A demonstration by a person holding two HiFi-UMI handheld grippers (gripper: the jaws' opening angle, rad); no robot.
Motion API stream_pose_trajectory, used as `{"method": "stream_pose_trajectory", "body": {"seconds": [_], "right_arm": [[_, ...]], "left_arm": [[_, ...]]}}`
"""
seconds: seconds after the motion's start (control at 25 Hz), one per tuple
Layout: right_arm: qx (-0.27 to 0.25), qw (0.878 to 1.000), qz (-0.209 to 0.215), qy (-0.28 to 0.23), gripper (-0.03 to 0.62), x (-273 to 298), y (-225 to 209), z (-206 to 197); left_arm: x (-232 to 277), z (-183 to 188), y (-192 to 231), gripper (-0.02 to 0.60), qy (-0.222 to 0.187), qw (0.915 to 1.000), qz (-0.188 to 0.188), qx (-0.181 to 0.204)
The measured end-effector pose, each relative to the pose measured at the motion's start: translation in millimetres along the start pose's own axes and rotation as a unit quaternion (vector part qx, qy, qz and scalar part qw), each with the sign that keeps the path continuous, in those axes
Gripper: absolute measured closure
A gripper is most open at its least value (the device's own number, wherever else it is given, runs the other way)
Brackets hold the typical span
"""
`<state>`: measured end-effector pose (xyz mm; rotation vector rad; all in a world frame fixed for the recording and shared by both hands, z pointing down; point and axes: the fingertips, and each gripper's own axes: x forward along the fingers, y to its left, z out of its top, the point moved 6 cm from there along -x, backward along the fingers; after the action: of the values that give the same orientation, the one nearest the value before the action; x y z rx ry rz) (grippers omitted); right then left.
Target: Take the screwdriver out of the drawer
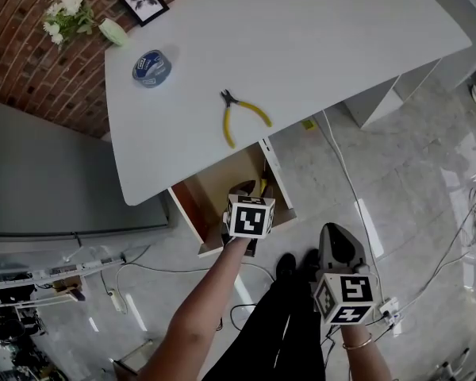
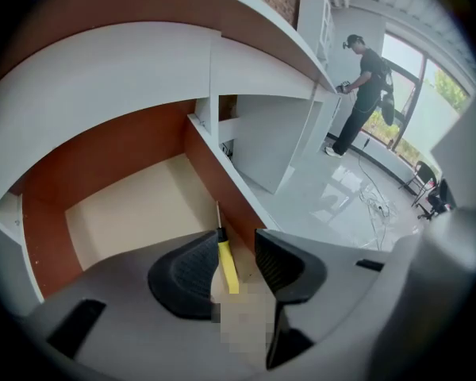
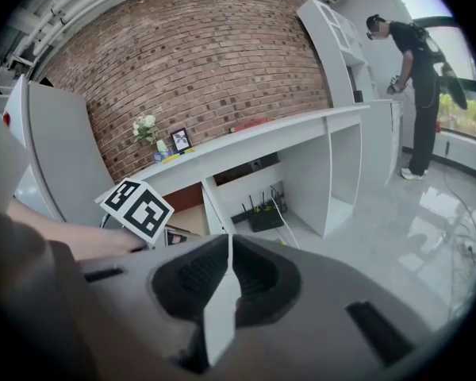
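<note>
The drawer [image 1: 188, 211] under the white desk [image 1: 301, 46] stands pulled out; its pale floor [image 2: 135, 205] is bare except for the screwdriver. The screwdriver [image 2: 225, 262], with a yellow handle and a thin shaft, lies along the drawer's right wall. My left gripper [image 1: 250, 193] hangs over the drawer and points steeply down. Its jaws [image 2: 236, 246] are open, the handle shows in the gap between them, and the pads do not touch it. My right gripper [image 1: 339, 240] is off to the right above the floor, away from the drawer, its jaws [image 3: 226, 254] shut and empty.
Yellow pliers [image 1: 242, 114], a blue tape roll [image 1: 151, 67], a picture frame [image 1: 144, 1] and flowers [image 1: 67, 14] lie on the desk. A router [image 3: 266, 214] and cables sit under it. A person [image 3: 416, 62] stands far off by the window.
</note>
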<state>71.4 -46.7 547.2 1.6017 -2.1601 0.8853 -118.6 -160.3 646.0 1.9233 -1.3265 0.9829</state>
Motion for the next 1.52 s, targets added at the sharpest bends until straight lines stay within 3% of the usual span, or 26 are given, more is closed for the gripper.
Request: {"method": "stream_pose_trajectory", "body": {"seconds": [0.48, 0.92, 1.52], "right_arm": [[0.0, 1.0, 0.001, 0.01, 0.58, 9, -3, -10], [0.001, 1.0, 0.004, 0.018, 0.58, 17, -3, -10], [0.002, 0.999, 0.005, 0.031, 0.58, 33, -6, -11]], "left_arm": [[38, -10, 8, 0.44, 0.056, 0.9975, 0.012, 0.041], [62, -19, 13, 0.437, 0.081, 0.9965, 0.01, 0.019], [87, -23, 18, 0.426, 0.103, 0.9939, 0.019, 0.036]]}}
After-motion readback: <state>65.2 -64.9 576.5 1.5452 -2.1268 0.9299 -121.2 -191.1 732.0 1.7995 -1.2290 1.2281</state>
